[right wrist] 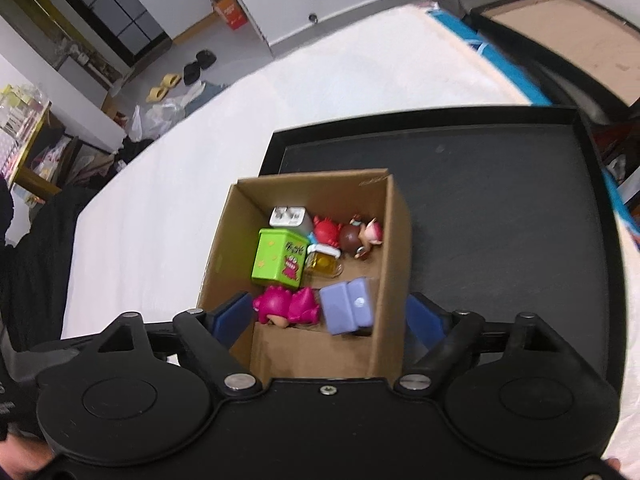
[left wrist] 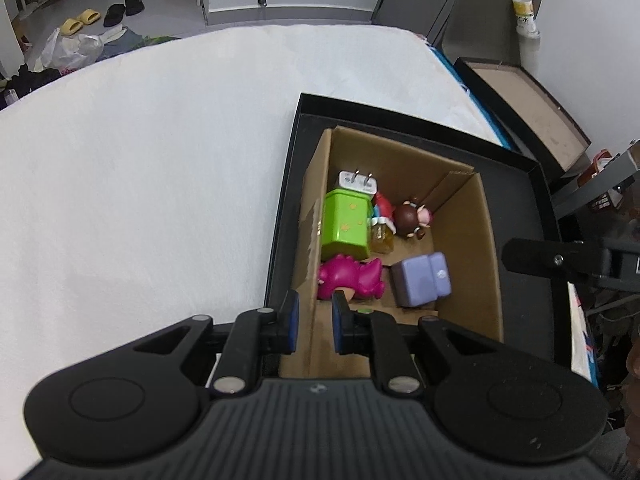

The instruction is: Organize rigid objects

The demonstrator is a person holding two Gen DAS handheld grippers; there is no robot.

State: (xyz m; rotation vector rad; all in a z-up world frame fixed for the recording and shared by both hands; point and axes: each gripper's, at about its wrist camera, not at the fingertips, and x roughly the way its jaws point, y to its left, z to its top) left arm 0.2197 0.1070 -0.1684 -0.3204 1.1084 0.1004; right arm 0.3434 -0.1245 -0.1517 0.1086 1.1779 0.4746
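Observation:
A cardboard box [left wrist: 486, 248] [right wrist: 394, 216] stands in a black tray [left wrist: 528, 208] [right wrist: 500, 200]. Inside lie a green tin [left wrist: 346, 224] [right wrist: 278, 258], a white plug [left wrist: 357, 182] [right wrist: 288, 216], a magenta toy [left wrist: 350, 278] [right wrist: 288, 304], a purple block [left wrist: 422, 278] [right wrist: 347, 307], a brown-haired figurine [left wrist: 412, 216] [right wrist: 360, 236], a red toy [right wrist: 326, 230] and a small amber jar [left wrist: 382, 234] [right wrist: 322, 260]. My left gripper [left wrist: 314, 320] straddles the box's near left wall, jaws a little apart. My right gripper [right wrist: 326, 318] is wide open above the box's near end.
The tray sits on a white bed surface [left wrist: 140, 180] [right wrist: 180, 180]. A second black tray [left wrist: 532, 108] lies beyond it at the right. Slippers and bags lie on the floor [left wrist: 92, 20] past the bed's far edge.

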